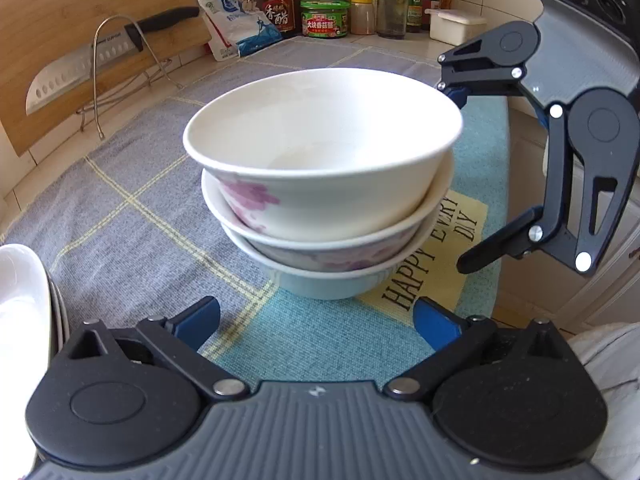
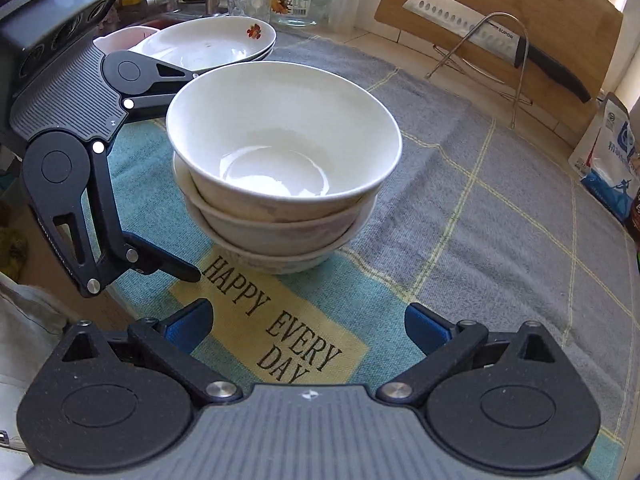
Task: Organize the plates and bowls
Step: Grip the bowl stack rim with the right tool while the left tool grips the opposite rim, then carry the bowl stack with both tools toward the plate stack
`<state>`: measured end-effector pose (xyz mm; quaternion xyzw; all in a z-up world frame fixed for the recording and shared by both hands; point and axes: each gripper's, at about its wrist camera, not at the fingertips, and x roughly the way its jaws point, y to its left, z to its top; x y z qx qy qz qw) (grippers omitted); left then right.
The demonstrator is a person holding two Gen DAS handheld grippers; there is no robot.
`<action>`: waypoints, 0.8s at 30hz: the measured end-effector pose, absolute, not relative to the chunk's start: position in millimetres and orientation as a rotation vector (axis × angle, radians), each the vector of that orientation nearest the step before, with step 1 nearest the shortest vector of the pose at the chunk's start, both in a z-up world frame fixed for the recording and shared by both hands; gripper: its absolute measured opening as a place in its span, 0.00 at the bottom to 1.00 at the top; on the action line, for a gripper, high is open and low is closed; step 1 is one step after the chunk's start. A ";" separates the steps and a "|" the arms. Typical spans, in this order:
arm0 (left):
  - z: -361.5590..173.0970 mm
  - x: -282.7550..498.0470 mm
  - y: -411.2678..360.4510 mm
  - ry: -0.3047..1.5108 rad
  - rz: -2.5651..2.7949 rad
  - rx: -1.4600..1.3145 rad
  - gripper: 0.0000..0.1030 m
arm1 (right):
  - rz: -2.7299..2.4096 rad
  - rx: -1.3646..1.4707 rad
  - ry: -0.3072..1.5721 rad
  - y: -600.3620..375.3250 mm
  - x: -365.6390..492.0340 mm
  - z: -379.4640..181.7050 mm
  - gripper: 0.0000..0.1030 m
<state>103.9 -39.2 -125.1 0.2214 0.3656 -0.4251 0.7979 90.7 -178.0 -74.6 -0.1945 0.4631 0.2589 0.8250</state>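
both grippers, left (image 1: 316, 320) and right (image 2: 308, 326), spread wide and empty, hovering beside the stacked bowls (image 1: 320, 168) on the mat (image 1: 132, 200)

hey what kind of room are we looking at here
Most likely a home kitchen counter: a knife leaning on a wooden cutting board, sauce bottles by the tiled wall, and stacked bowls on a cloth mat.

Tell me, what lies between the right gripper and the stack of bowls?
Only bare mat, with its printed words; nothing stands between the right gripper and the stack of bowls. The right wrist view shows this.
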 end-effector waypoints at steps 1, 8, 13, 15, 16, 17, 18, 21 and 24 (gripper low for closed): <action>-125.9 105.7 -38.5 0.797 -0.917 0.462 1.00 | 0.564 -0.414 0.984 -177.4 92.6 -75.7 1.00; -128.1 102.7 -38.5 0.776 -0.911 0.449 1.00 | 0.652 -0.446 0.972 -175.0 103.2 -85.1 1.00; -124.5 103.6 -39.9 0.776 -0.907 0.459 0.95 | 0.718 -0.466 0.939 -177.8 110.3 -86.2 1.00; -119.7 102.8 -36.9 0.741 -0.933 0.473 0.89 | 0.749 -0.474 0.918 -178.9 114.1 -84.3 1.00; -117.5 103.5 -35.4 0.737 -0.950 0.473 0.89 | 0.763 -0.479 0.908 -179.0 114.8 -83.4 1.00; -115.1 105.7 -35.0 0.734 -0.970 0.469 0.89 | 0.783 -0.482 0.896 -178.8 116.5 -82.1 1.00; -113.5 107.2 -34.3 0.736 -0.984 0.469 0.89 | 0.803 -0.484 0.891 -178.6 117.4 -80.9 1.00; -110.0 109.4 -33.1 0.719 -1.031 0.484 0.89 | 0.858 -0.495 0.873 -177.0 119.9 -76.0 1.00; -107.0 113.7 -32.6 0.718 -1.079 0.484 0.87 | 0.893 -0.519 0.858 -174.4 122.1 -71.6 0.99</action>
